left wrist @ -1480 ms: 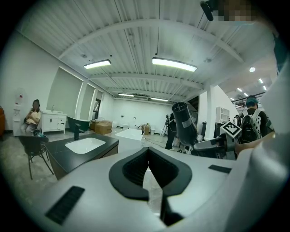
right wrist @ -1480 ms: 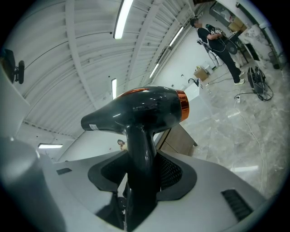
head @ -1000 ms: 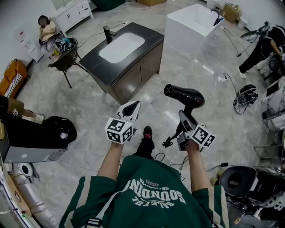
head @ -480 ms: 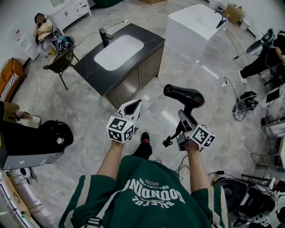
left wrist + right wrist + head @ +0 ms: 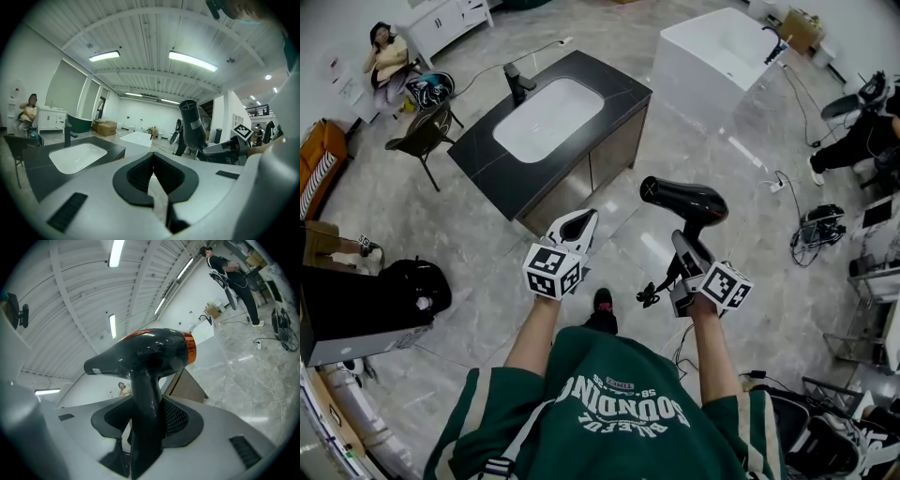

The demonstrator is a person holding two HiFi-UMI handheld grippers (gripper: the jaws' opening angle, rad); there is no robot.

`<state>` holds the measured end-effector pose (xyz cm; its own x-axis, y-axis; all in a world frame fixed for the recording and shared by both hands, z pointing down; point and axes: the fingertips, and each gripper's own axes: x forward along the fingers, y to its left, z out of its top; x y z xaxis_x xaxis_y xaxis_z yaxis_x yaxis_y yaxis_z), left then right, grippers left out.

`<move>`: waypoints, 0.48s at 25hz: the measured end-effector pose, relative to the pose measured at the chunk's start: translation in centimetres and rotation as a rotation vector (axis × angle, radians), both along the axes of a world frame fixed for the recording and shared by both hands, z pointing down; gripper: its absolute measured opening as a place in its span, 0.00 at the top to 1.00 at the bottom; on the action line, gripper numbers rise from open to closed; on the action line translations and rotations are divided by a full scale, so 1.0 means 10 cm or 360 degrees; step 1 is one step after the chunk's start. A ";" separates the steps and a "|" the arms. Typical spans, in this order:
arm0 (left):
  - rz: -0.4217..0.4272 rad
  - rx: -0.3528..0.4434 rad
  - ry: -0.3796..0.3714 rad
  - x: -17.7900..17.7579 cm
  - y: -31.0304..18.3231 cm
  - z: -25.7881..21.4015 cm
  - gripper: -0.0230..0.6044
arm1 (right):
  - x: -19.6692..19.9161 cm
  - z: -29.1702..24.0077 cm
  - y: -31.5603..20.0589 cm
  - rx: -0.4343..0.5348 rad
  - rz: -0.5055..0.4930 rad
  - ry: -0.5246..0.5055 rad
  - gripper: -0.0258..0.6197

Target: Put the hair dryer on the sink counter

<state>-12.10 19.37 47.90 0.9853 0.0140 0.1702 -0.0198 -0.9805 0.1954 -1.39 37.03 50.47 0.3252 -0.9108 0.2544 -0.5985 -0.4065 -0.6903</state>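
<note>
A black hair dryer [image 5: 686, 201] with an orange ring [image 5: 189, 346] stands upright in my right gripper [image 5: 688, 251], whose jaws are shut on its handle [image 5: 146, 404]. Its cord plug dangles below [image 5: 649, 298]. My left gripper [image 5: 575, 230] is shut with nothing in it, held beside the right one. The dark sink counter [image 5: 619, 77] with a white basin [image 5: 542, 116] and black tap [image 5: 514, 82] lies ahead and to the left, some way off across the floor. From the left gripper view the counter [image 5: 33, 164] is at lower left and the hair dryer [image 5: 191, 126] at right.
A white bathtub [image 5: 717, 58] stands beyond the counter at right. A folding chair [image 5: 424, 136] sits left of the counter, with a seated person [image 5: 382, 58] behind it. Black bags [image 5: 414, 286] and cables [image 5: 817, 223] lie on the grey tiled floor.
The view has moved toward the sink counter, which has slid down and left in the head view. Both grippers hold their places relative to me; the hair dryer stays gripped.
</note>
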 end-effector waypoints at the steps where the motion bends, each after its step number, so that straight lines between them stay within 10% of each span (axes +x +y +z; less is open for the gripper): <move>1: -0.0002 -0.0002 -0.0001 0.07 -0.04 0.00 0.95 | 0.08 0.01 -0.04 -0.0009 -0.0006 0.0011 0.63; 12: -0.0031 0.0018 -0.0011 0.62 -0.59 -0.03 0.95 | 0.70 -0.05 -0.59 -0.0003 -0.0018 0.0016 0.63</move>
